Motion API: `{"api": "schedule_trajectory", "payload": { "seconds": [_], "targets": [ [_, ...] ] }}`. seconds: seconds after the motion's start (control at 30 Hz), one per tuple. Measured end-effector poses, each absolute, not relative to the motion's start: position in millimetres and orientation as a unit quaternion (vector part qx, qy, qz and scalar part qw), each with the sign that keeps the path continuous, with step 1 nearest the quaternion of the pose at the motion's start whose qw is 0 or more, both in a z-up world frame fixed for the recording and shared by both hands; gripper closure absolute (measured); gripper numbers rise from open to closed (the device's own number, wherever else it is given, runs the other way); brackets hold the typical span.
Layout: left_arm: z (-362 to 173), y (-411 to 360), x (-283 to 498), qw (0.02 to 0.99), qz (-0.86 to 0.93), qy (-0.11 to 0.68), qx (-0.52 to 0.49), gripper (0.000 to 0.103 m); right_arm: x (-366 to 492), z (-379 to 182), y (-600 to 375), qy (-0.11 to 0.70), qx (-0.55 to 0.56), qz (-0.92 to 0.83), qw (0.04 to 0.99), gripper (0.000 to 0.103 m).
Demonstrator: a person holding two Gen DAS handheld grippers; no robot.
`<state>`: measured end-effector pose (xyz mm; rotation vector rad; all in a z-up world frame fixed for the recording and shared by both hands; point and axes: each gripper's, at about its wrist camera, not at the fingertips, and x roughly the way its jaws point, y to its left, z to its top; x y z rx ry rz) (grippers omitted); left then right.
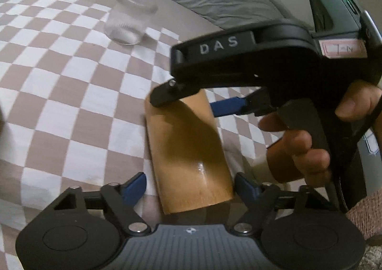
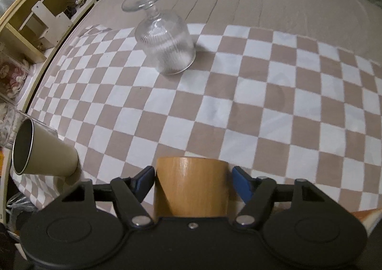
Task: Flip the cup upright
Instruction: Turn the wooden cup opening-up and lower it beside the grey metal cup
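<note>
Cup point(image 1: 188, 150) sits between both my grippers: a tan wooden cylinder standing on the checked cloth point(image 1: 59, 93), its flat closed end facing up in the right wrist view, so it reads as upside down. My left gripper point(image 1: 191, 185) has its blue pads point(image 1: 135, 189) spread to either side of the cup, with gaps showing between pad and wood, so those jaws are open around it and not clamping. My right gripper point(image 2: 192, 180) straddles the cup point(image 2: 191, 189) too; its left pad point(image 2: 144, 180) looks to be touching the wall while the right pad stands a little off, so I read these jaws as open as well. From the left wrist view I see the right gripper point(image 1: 191, 103) coming in from the right, one finger lying across the cup's far end. A ribbed stemmed glass point(image 2: 164, 48) stands inverted well beyond on the cloth point(image 2: 262, 107), and a cream tumbler point(image 2: 43, 150) lies tipped at the left edge.
</note>
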<state>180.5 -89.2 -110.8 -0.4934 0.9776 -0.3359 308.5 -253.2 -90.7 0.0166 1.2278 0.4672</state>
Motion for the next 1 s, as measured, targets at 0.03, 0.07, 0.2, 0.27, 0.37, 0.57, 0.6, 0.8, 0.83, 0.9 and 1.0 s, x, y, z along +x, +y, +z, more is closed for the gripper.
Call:
{"api": "schedule_trajectory", "payload": {
  "seconds": [0.03,0.07,0.2,0.27,0.37,0.57,0.6,0.8,0.83,0.9,1.0],
  "targets": [
    [-111,-90,180,0.841,-0.164,0.46,-0.232,0.03,308,-91,-249,0.57,0.008,0.216,0.793,0.032],
    [-110,-91,179,0.843,-0.166,0.458,-0.227,0.03,307,-90,-250,0.567,0.008,0.217,0.794,0.032],
    [-106,-96,176,0.859,-0.181,0.442,-0.186,0.031,300,-83,-254,0.545,0.009,0.219,0.809,0.033],
    [-103,-101,176,0.869,-0.19,0.43,-0.154,0.031,290,-74,-257,0.521,0.005,0.223,0.824,0.033],
    [-100,-110,176,0.888,-0.2,0.404,-0.095,0.032,270,-57,-258,0.478,-0.01,0.228,0.848,0.033],
    [-99,-117,183,0.909,-0.208,0.361,-0.018,0.035,233,-33,-266,0.398,-0.033,0.226,0.889,0.033],
    [-99,-114,184,0.909,-0.213,0.357,-0.019,0.035,230,-33,-267,0.388,-0.035,0.226,0.893,0.033],
    [-99,-91,191,0.9,-0.231,0.366,-0.058,0.036,210,-35,-270,0.344,-0.049,0.231,0.909,0.034],
    [-99,-87,191,0.9,-0.231,0.366,-0.054,0.036,209,-36,-268,0.341,-0.049,0.232,0.91,0.034],
    [-95,-80,186,0.903,-0.228,0.363,-0.038,0.036,208,-38,-263,0.338,-0.046,0.238,0.909,0.034],
    [-96,-71,180,0.914,-0.218,0.341,-0.003,0.036,204,-38,-253,0.335,-0.037,0.247,0.908,0.034]
  ]
}}
